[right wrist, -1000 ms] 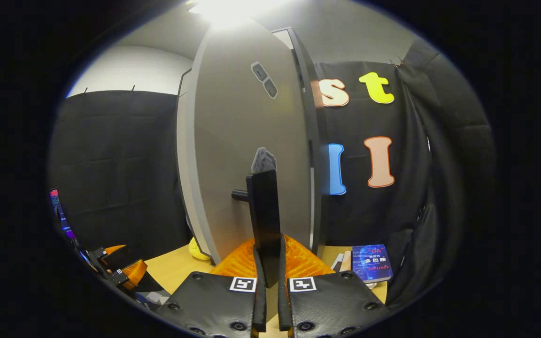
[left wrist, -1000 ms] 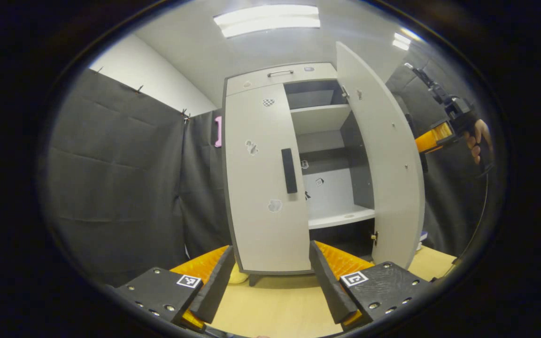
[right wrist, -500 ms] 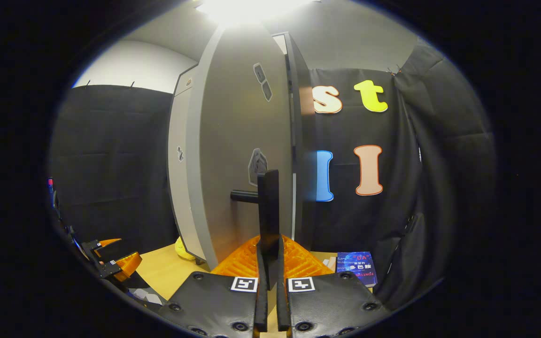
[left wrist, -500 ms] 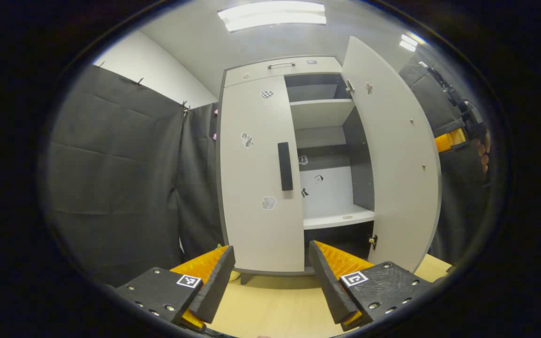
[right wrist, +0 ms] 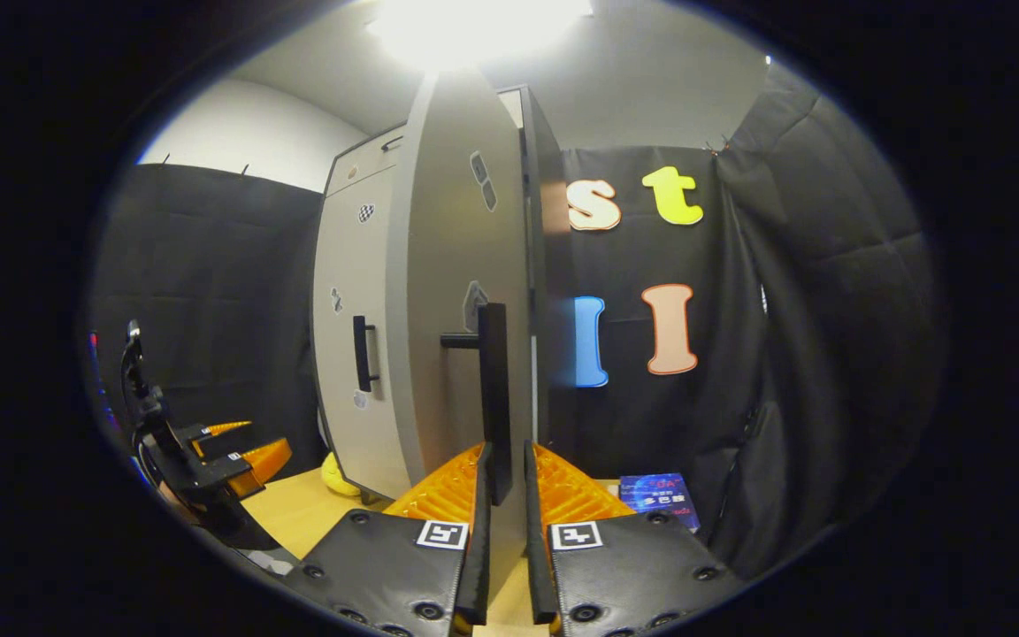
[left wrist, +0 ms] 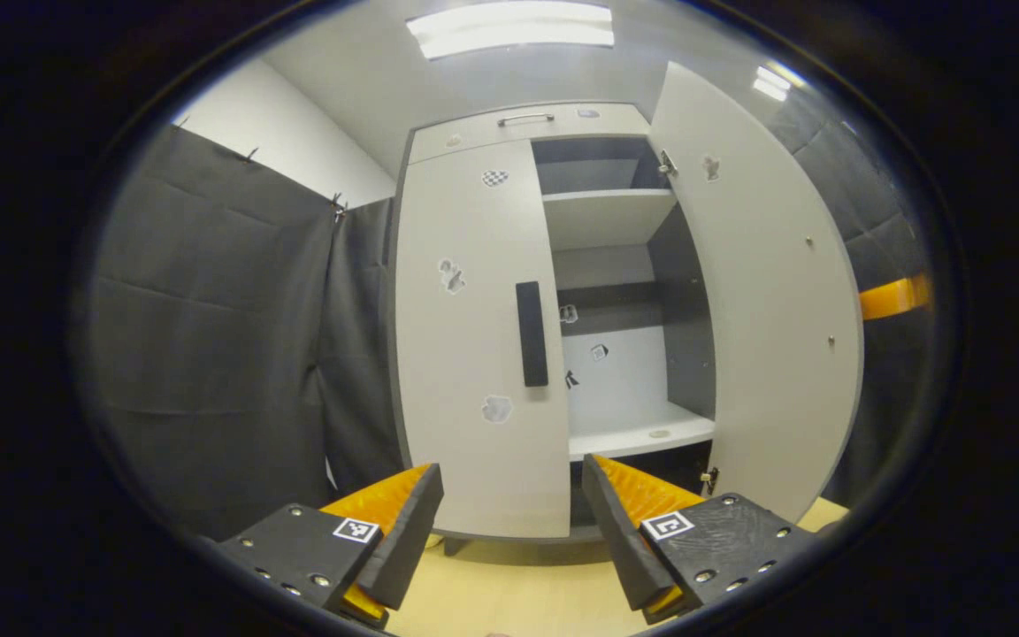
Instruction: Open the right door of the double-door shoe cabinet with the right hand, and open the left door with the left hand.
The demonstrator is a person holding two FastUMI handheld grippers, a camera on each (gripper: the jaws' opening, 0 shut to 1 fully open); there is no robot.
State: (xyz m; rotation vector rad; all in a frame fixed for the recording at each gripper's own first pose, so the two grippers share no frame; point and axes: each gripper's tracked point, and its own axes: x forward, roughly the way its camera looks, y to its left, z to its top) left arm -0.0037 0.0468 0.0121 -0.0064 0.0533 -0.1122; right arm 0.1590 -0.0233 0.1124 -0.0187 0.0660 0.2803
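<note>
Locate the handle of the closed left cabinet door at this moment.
In the left gripper view the left door's handle stands upright at mid height on the closed left door, along the edge beside the open compartment, ahead of the open left gripper.

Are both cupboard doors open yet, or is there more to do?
Halfway. The right door already stands swung wide, so the shelves inside show. The right gripper has its fingers slightly parted around that door's handle, seemingly letting go. The left door is shut, and its handle is untouched. The left gripper is open in front of it and must grab that handle and pull.
</note>
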